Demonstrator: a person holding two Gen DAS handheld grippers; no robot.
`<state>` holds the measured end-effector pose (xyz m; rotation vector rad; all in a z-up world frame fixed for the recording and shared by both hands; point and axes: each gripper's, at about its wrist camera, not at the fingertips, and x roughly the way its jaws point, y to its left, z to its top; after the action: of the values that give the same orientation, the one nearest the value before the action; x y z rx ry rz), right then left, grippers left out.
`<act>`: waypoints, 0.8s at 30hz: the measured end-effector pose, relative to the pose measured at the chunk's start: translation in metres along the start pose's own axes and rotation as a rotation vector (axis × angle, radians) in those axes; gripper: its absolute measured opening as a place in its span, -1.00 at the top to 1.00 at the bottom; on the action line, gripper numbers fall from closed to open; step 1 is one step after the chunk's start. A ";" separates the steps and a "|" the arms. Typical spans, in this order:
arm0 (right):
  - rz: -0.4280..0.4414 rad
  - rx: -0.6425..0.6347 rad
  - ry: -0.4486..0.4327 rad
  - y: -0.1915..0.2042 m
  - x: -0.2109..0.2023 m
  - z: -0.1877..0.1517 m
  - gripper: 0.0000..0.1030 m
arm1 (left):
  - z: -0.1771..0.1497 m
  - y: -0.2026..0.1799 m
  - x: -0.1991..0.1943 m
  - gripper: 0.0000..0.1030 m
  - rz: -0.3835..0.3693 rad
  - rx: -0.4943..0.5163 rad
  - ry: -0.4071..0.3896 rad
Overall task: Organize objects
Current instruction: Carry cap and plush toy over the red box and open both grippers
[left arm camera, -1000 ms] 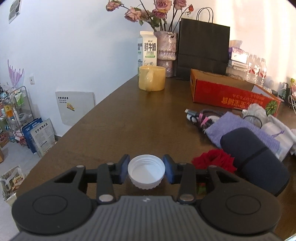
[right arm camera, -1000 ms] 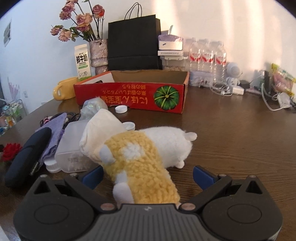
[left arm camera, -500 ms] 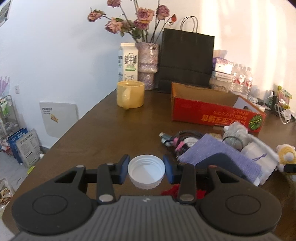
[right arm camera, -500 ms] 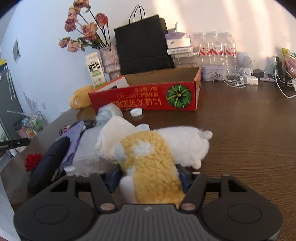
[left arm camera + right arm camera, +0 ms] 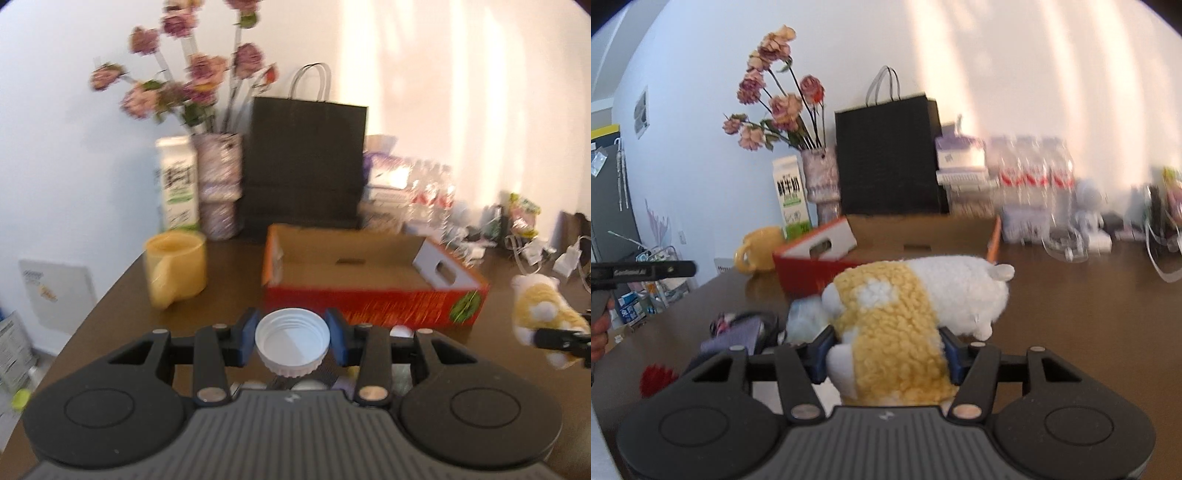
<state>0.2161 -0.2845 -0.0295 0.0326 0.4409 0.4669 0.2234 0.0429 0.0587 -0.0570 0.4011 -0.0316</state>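
Right now my left tongs (image 5: 291, 341) pinch the white cap (image 5: 292, 341) and my right tongs (image 5: 884, 352), just closed, squeeze the plush toy (image 5: 908, 314), both short of the red box (image 5: 369, 280). Soft pile could slip free. Carton (image 5: 790, 197) reads 鲜牛奶.

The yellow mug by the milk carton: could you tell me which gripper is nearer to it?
Left. The left gripper, holding a white cap, is just in front of the yellow mug; the right gripper, clamping the plush toy, is farther off.
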 end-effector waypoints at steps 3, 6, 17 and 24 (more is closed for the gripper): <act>-0.006 -0.030 -0.042 0.003 0.023 0.024 -0.08 | 0.024 -0.013 0.028 0.21 -0.017 0.021 -0.010; -0.014 -0.045 -0.079 0.004 0.050 0.050 -0.08 | 0.045 -0.024 0.059 0.21 -0.024 0.020 -0.007; -0.087 -0.043 -0.077 0.001 0.173 0.095 -0.08 | 0.071 -0.046 0.169 0.21 0.031 0.060 0.063; -0.129 -0.028 0.013 -0.013 0.226 0.083 -0.08 | 0.057 -0.043 0.224 0.21 0.063 0.078 0.168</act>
<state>0.4373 -0.1909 -0.0470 -0.0261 0.4463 0.3468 0.4511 -0.0071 0.0269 0.0352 0.5686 0.0100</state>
